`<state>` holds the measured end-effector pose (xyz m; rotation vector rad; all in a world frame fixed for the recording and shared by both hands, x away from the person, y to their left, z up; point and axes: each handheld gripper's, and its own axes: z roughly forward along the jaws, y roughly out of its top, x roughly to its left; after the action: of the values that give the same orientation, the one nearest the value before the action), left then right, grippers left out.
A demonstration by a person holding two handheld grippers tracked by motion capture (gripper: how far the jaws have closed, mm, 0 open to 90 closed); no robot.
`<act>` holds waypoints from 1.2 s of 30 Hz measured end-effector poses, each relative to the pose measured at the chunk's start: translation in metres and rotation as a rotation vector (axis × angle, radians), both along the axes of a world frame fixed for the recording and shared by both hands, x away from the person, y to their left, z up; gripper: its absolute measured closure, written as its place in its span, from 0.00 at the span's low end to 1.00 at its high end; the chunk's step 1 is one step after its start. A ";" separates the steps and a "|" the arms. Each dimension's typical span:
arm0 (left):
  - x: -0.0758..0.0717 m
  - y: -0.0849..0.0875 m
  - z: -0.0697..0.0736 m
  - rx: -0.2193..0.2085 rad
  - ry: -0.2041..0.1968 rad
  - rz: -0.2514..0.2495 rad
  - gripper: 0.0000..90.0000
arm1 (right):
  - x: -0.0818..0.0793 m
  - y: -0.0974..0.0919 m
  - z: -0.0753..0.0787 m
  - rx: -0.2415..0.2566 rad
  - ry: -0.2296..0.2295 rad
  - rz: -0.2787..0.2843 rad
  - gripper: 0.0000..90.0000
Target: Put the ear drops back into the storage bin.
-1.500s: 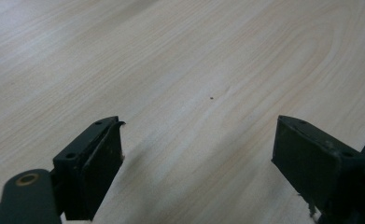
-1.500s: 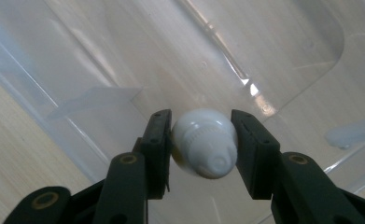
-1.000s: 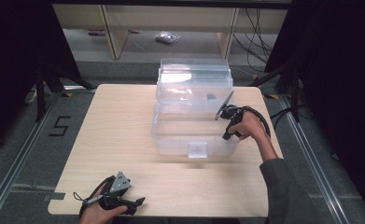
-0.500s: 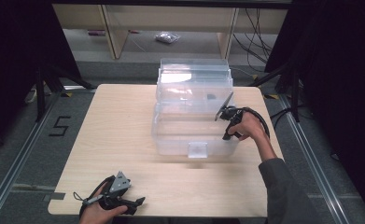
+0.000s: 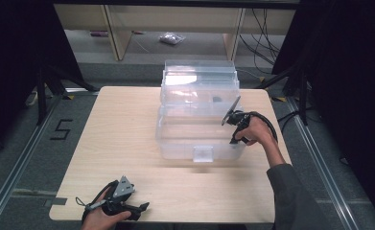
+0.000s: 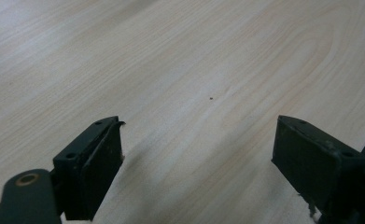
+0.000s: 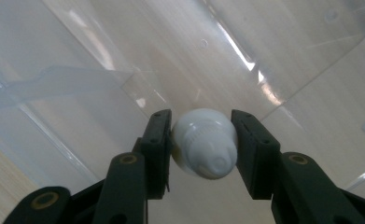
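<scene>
The desk (image 5: 123, 139) carries a clear plastic box (image 5: 199, 120) toward its far right. The right gripper (image 7: 202, 140), squeezing a small white cap (image 7: 204, 142), hangs at the box's right side. The left gripper (image 6: 199, 163) rests wide open and empty by the near left corner.

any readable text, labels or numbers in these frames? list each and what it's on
"5": dark numeral marked on the grey floor left of the table, in the high view.
No print can be made out on the clear plastic box, the white bulb-shaped object or either pair of tongs.
</scene>
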<state>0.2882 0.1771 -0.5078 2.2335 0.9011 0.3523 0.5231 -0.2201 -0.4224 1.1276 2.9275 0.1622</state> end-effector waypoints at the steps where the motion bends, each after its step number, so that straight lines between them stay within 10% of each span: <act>1: 0.000 0.000 0.000 0.002 0.000 -0.004 0.17 | -0.001 0.000 0.000 -0.002 0.010 -0.018 0.67; 6: 0.000 0.000 0.000 0.002 0.001 -0.002 0.17 | -0.003 0.000 0.006 0.015 0.026 -0.049 0.65; 36: 0.000 0.000 0.000 0.004 0.003 0.000 0.17 | -0.025 0.007 0.057 0.164 -0.205 -0.085 0.30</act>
<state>0.2887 0.1775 -0.5082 2.2379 0.9022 0.3510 0.4978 -0.2131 -0.3652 1.1746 2.7216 0.4940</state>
